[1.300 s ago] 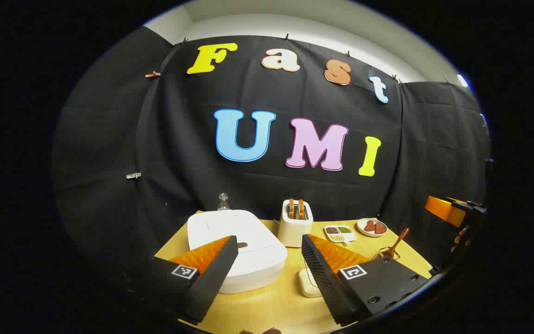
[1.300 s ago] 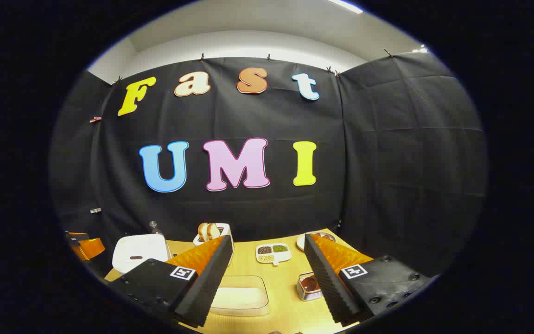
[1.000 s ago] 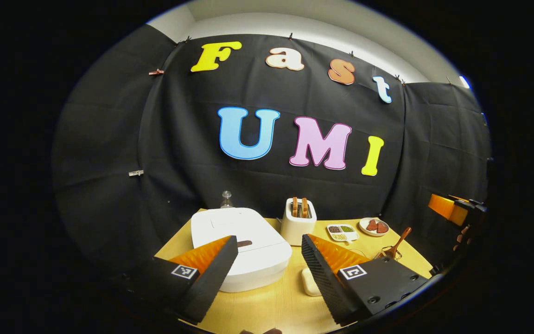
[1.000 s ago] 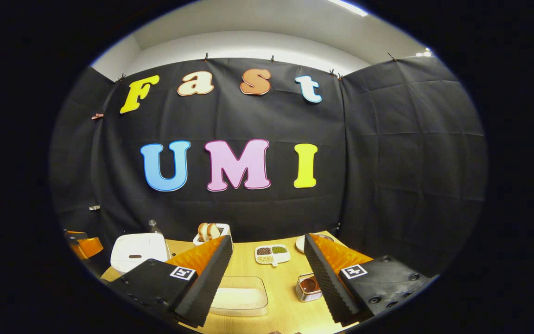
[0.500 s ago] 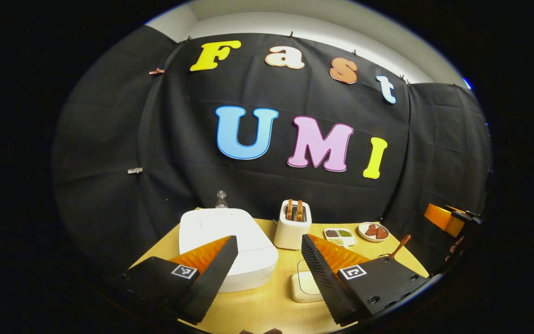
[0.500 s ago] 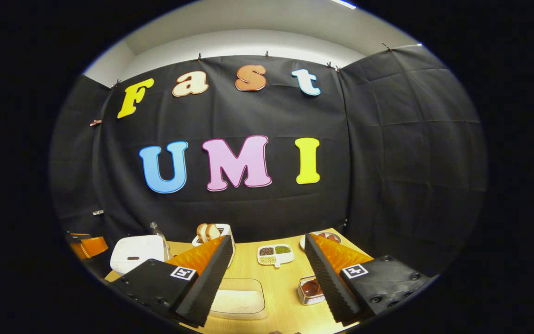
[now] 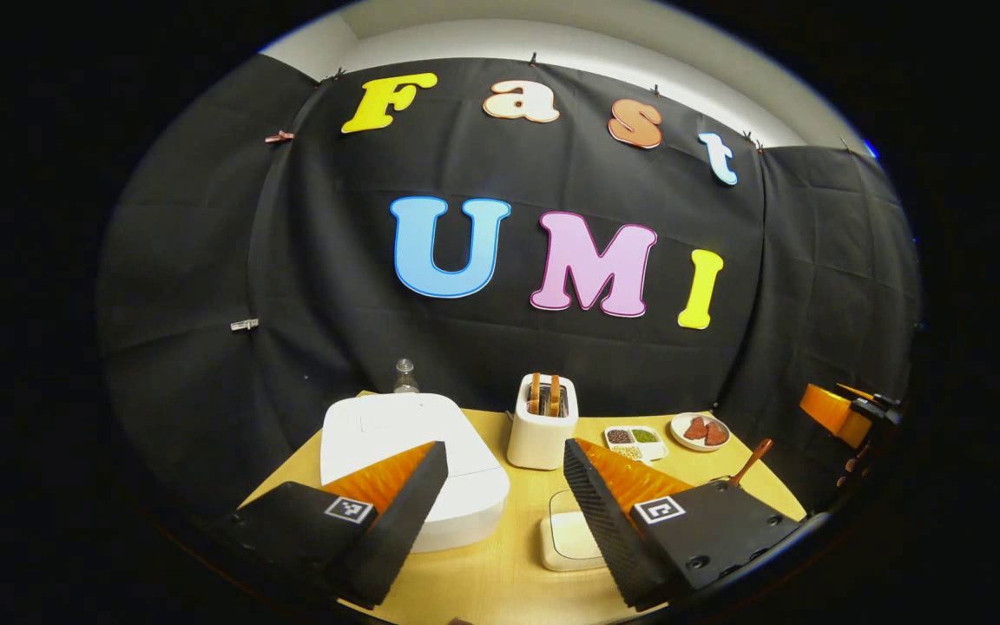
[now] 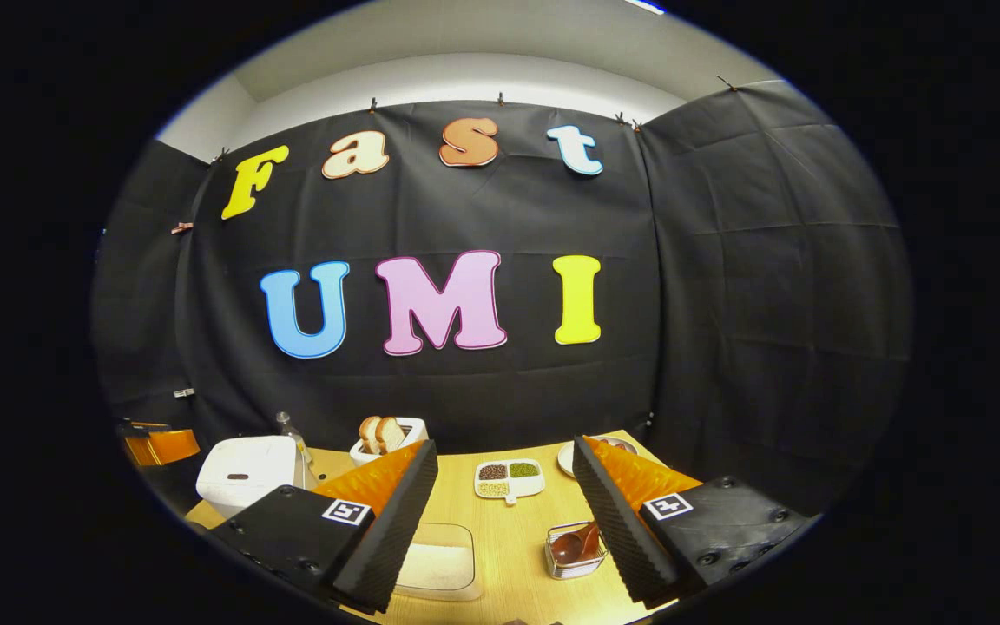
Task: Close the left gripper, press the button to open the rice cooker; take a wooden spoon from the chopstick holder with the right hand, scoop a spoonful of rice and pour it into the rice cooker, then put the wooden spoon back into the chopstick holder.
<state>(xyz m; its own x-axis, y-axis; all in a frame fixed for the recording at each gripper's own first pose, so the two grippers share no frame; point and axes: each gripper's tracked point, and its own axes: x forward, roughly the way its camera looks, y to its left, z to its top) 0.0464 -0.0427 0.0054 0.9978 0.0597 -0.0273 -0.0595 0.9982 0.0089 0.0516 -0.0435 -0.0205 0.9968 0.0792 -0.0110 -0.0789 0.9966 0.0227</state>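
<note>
On the table [image 7: 500, 582] stand one white rice cooker [image 7: 404, 443] with its lid down, one toaster [image 7: 542, 430] holding two slices, one clear box of rice [image 8: 437, 566], one divided dish [image 8: 507, 479], one plate [image 7: 698, 431] and one wire holder [image 8: 571, 555] with wooden spoons [image 8: 571, 545]. The left tool [image 7: 504, 486] and the right tool [image 8: 504, 503] are both spread wide and hold nothing; the left gripper view catches the right tool far off at its right edge, and the right gripper view looks down into the holder, where the left gripper view shows just a spoon handle. Against the picture half a second ago, the cooker has slid a little leftward in the left gripper view and the holder sits nearer the right tool's fingers.
</note>
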